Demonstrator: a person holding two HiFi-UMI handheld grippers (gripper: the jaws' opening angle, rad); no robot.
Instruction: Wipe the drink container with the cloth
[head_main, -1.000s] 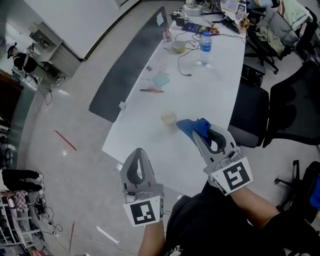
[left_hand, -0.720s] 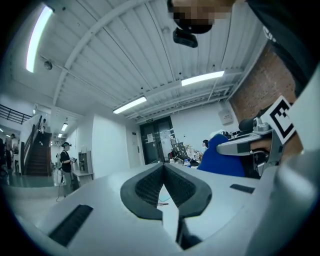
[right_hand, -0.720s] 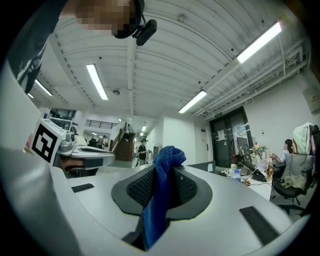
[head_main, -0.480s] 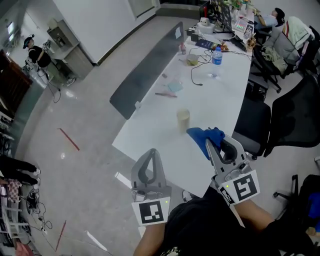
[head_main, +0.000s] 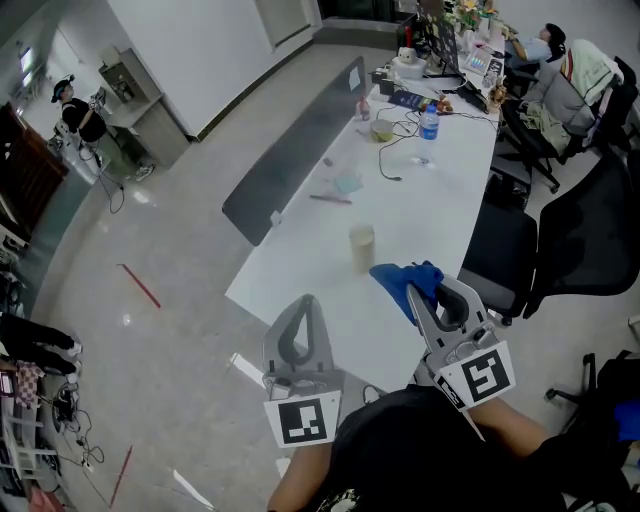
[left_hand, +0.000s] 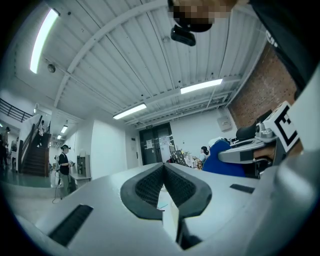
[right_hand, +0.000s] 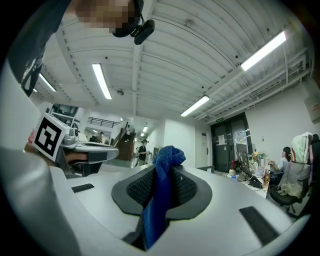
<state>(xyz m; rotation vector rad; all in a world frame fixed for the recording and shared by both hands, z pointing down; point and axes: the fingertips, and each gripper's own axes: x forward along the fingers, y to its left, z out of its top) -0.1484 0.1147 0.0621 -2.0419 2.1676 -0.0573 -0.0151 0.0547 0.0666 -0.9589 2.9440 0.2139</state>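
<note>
Pulled back slightly from the cup (head_main: 362, 243) at its eleven o'clock, the right gripper (head_main: 411, 289) pinches the blue cloth (head_main: 393, 276); the left gripper (head_main: 305, 301) is pressed together, empty.

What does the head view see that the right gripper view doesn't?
Only the head view shows the cup standing on the white table, and the floor. Only the right gripper view shows the ceiling lights and, close up, the fingers squeezing the cloth. Both show the blue cloth held in the right gripper.
</note>
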